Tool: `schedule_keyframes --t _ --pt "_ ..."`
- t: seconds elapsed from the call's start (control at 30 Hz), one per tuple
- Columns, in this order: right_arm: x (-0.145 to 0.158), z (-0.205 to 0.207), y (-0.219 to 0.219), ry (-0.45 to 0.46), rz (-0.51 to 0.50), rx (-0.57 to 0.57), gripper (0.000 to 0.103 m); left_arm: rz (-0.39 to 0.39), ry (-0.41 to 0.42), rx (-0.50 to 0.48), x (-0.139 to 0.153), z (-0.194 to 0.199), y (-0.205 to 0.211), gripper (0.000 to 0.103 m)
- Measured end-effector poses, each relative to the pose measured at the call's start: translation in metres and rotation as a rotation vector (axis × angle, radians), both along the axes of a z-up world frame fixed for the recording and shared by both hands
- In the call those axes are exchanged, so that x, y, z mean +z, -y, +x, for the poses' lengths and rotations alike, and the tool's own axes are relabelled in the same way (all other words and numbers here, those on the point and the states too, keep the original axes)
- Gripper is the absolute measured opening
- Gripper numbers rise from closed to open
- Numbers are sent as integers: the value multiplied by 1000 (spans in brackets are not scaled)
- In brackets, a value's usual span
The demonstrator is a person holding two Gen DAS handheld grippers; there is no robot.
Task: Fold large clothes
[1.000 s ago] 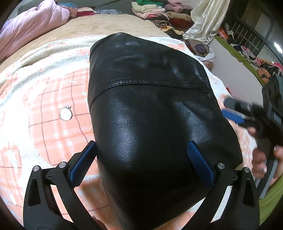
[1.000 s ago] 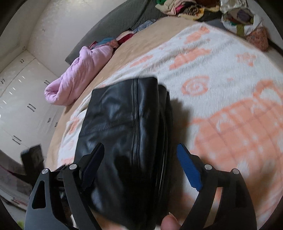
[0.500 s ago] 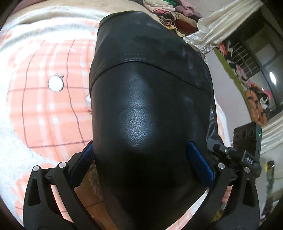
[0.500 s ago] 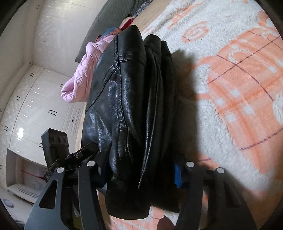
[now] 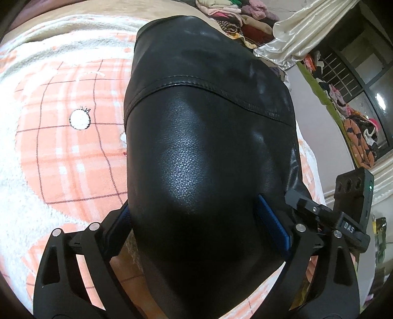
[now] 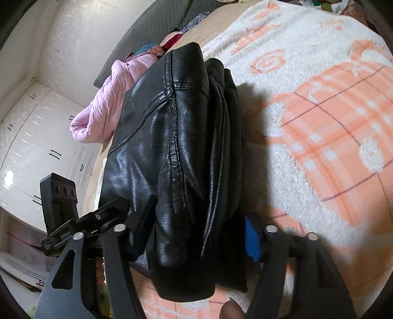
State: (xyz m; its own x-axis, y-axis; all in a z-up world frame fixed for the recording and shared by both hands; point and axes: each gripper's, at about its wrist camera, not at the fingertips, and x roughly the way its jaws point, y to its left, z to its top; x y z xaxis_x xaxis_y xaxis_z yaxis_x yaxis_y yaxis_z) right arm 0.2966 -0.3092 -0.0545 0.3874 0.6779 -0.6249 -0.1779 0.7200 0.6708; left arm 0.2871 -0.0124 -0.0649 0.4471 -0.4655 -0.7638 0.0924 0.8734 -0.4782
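A folded black leather jacket (image 5: 208, 152) lies as a thick bundle on the orange-and-white blanket (image 5: 61, 152). My left gripper (image 5: 199, 220) straddles its near end, one blue pad (image 5: 272, 220) on each side, pressing the bundle. In the right wrist view the jacket (image 6: 176, 152) stands as stacked folds between the jaws of my right gripper (image 6: 196, 233), which grips its end; a blue pad (image 6: 251, 240) shows at the right. The right gripper shows in the left wrist view (image 5: 348, 208), close beside the jacket's right side.
A pink quilted garment (image 6: 108, 105) lies at the far end of the bed. A pile of clothes (image 5: 235, 14) and a cream satin curtain (image 5: 299, 41) stand beyond the bed. White wardrobe doors (image 6: 36, 147) are at the left.
Both grippers have closed in on the folded jacket's end. The right gripper moved from beside the jacket to gripping it, and the bundle now stands lifted and squeezed.
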Motion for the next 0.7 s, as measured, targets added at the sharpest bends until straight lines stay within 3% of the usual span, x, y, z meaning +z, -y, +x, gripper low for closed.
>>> schedule_keyframes --t 0.07,0.7 --pt "1 -5 2 0 -4 -1 84 -9 -3 4 1 -1 -2 87" --pt "24 -32 9 83 -67 -53 95 23 46 9 31 -19 -7 93"
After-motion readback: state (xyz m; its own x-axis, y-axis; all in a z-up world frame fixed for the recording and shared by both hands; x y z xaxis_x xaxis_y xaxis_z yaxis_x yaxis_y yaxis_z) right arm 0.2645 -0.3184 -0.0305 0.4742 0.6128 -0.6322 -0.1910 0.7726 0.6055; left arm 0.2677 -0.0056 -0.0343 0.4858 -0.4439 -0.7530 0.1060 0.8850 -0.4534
